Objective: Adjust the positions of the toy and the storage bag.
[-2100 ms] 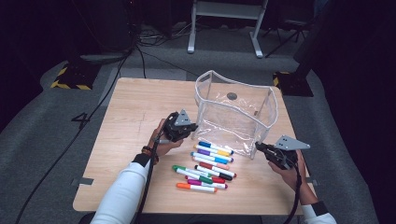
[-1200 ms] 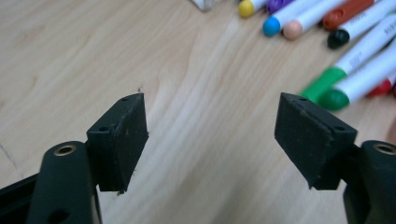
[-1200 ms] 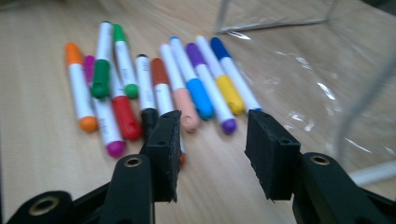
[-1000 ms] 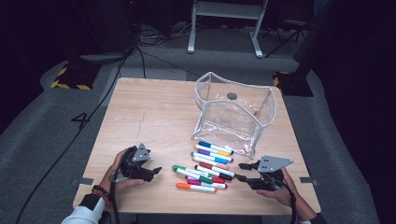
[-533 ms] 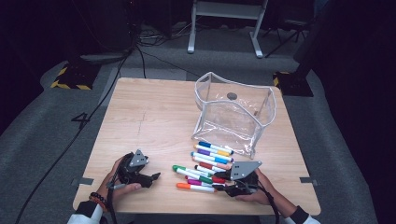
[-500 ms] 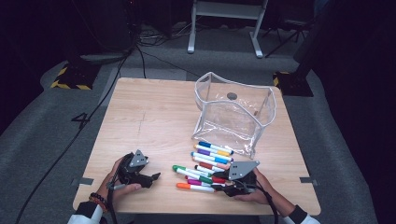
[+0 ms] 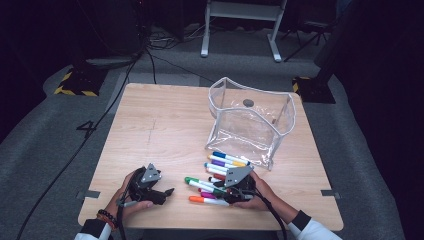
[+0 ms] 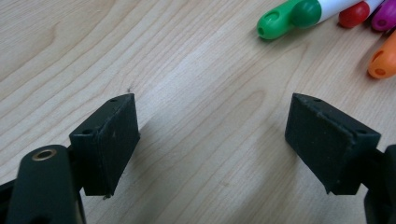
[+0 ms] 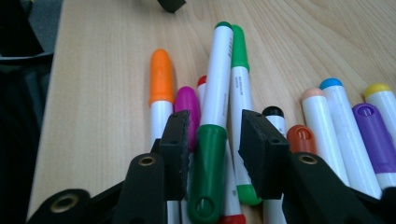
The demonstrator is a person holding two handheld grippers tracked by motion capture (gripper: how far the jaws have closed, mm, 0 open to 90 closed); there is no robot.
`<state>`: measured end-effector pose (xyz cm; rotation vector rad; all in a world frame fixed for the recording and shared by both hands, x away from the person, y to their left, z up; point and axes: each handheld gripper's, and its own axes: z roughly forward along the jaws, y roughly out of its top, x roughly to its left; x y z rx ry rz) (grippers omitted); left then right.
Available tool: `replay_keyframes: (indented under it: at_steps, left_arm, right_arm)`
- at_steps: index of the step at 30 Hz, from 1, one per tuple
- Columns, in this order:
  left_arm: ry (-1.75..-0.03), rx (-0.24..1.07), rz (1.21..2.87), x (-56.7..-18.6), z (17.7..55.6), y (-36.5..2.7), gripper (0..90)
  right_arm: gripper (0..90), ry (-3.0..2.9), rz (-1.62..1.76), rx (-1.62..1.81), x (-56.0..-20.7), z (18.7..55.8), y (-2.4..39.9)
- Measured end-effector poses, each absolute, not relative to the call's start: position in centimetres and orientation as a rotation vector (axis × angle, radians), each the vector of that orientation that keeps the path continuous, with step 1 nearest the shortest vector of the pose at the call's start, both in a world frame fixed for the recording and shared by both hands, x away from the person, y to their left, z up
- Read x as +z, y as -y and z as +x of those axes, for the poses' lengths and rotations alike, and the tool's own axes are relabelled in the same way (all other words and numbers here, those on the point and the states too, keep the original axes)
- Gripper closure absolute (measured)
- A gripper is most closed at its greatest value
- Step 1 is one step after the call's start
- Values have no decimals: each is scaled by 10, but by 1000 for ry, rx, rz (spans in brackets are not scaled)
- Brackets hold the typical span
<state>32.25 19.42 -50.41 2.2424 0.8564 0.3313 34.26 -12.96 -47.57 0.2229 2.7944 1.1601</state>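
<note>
Though unclamped, green marker (image 9: pixel 208 158) between right claw (image 9: pixel 215 140) pads.

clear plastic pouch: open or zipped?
Open. In the high view the clear plastic pouch stands upright on the wooden table, its white-edged rim spread wide, none of the markers inside.

Left hand-held gripper (image 7: pixel 167 191) low near front edge, jaws spread wide, nothing between. Right hand-held gripper (image 7: pixel 227 192) low, pointing leftward, jaws just been closing, a narrow gap either side of what lies between. Both forearms entering from below.
</note>
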Motion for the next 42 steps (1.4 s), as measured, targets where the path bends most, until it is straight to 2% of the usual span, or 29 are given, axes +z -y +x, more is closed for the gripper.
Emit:
replay_keyframes:
  at_steps: [9,14,17,22,30,42]
  left_arm:
    - [-830,323,2252,-504,317,-182,177]
    - [-822,310,2267,-503,305,-170,164]
    - [-830,298,2296,-501,291,-155,152]
    - [-684,256,2338,-502,273,-125,105]
    - [-753,267,2320,-503,280,-112,62]
    - [-715,254,2320,-504,286,-111,45]
  right_arm:
    - [681,-2790,239,1127,-480,348,124]
    - [739,-2781,243,1136,-480,351,124]
    - [740,-2776,234,1141,-480,352,124]
    - [744,-2771,206,1132,-479,353,125]
    - [745,-2734,219,1145,-473,354,135]
    - [746,-2676,222,1188,-457,357,151]
